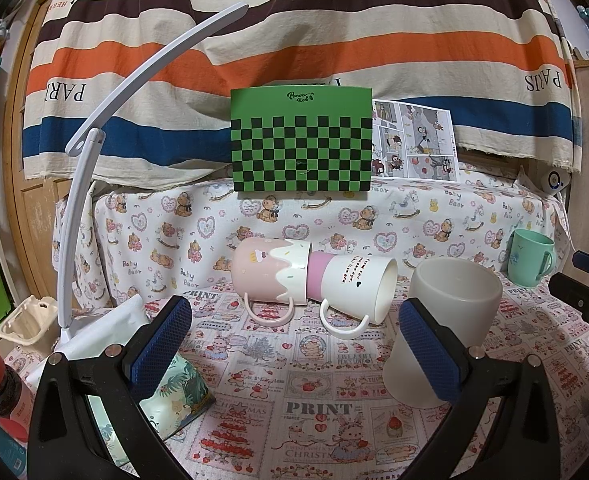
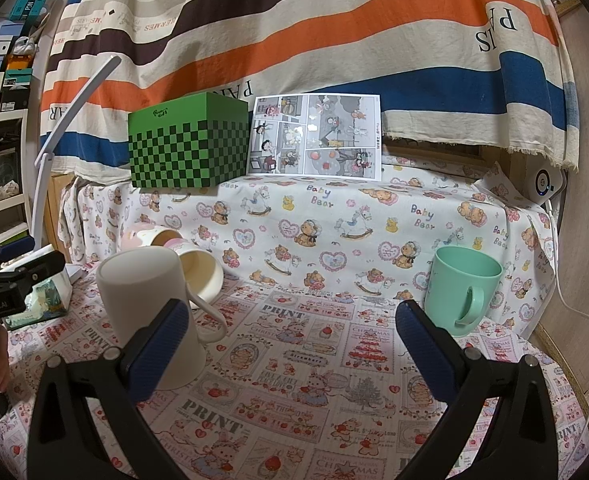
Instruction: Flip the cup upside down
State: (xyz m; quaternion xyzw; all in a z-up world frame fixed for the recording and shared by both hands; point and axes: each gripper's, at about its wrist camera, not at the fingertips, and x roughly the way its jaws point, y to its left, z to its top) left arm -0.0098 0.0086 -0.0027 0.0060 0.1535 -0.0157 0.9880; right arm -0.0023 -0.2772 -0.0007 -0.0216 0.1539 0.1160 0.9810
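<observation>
A: Where does the cup stand, and what are the tools doing?

B: Both are spread with nothing between the fingers. The left gripper [image 1: 292, 316] and the right gripper [image 2: 292, 312] hang low over the near part of the printed tablecloth [image 2: 294, 400]. The plain white cup [image 2: 142, 292] stands near and between them. Its top looks closed and its handle sits low, so it seems to rest mouth down already.

A: So the job may be over?

B: It fits that, and it also fits a cup yet to be turned. The green cup [image 2: 460, 280] stands upright at the far right with its mouth open to the top. A pink mug [image 1: 262, 276] and a white printed mug [image 1: 358, 284] lie on their sides at the far left, one mouth pushed into the other. The pictures do not settle which cup is meant.

A: What would make a turn go well, whichever cup it is?

B: Probably a grip across the wall, clear of the handle, since smooth plastic may slip in the pads. The cup should rise clear of the cloth before it rotates. The rim ought to come down flat, as soft cloth may rock it. The neighbouring cups are close enough to knock.
</observation>
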